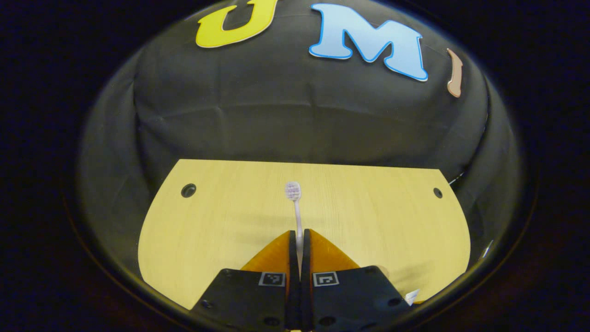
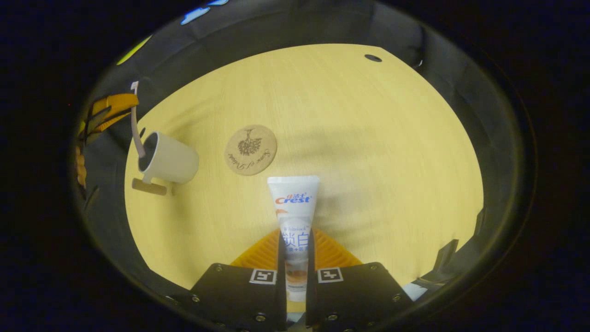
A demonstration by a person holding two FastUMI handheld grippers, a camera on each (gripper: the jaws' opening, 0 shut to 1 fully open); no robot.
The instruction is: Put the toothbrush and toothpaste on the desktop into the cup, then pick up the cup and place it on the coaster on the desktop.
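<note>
My left gripper (image 1: 299,234) is shut on a pale toothbrush (image 1: 297,210), whose bristle head points away over the wooden desktop (image 1: 368,216). From the right gripper view, that left gripper (image 2: 113,105) hovers at the far left, holding the toothbrush (image 2: 135,122) upright. The brush's lower end reaches the mouth of the white cup (image 2: 170,160), which has a wooden handle. My right gripper (image 2: 295,234) is shut on a white toothpaste tube (image 2: 294,205), its flat end pointing forward. The round wooden coaster (image 2: 251,150) lies just beyond the tube, to the right of the cup.
The desktop (image 2: 368,161) has small cable holes (image 1: 188,190) near its far corners. Black cloth walls close in the booth behind and beside the table. A hand (image 2: 80,168) shows behind the left gripper at the far left of the right gripper view.
</note>
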